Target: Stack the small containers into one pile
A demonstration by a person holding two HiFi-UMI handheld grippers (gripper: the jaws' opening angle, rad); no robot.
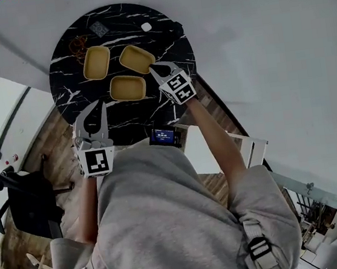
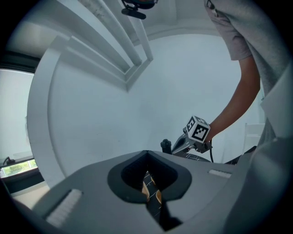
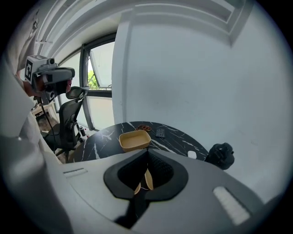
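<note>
desk: round black marble desk with white veins [image 1: 67, 82]
containers: three shallow tan rectangular containers, side by side, none stacked
positions: left container [image 1: 96, 62], right container [image 1: 136, 58], near container [image 1: 127, 88]
right gripper [image 1: 153, 70]: fingers at the right container's near edge, contact unclear
left gripper [image 1: 97, 108]: over the desk's near-left rim, apart from the containers

no words or numbers can be read. the cubes on the left gripper [image 1: 96, 104] and right gripper [image 1: 153, 70] carry only black-and-white square markers; print on the small screen [image 1: 164, 136] is too small.

The left claw [image 1: 99, 103] and right claw [image 1: 152, 70] are shut.
</note>
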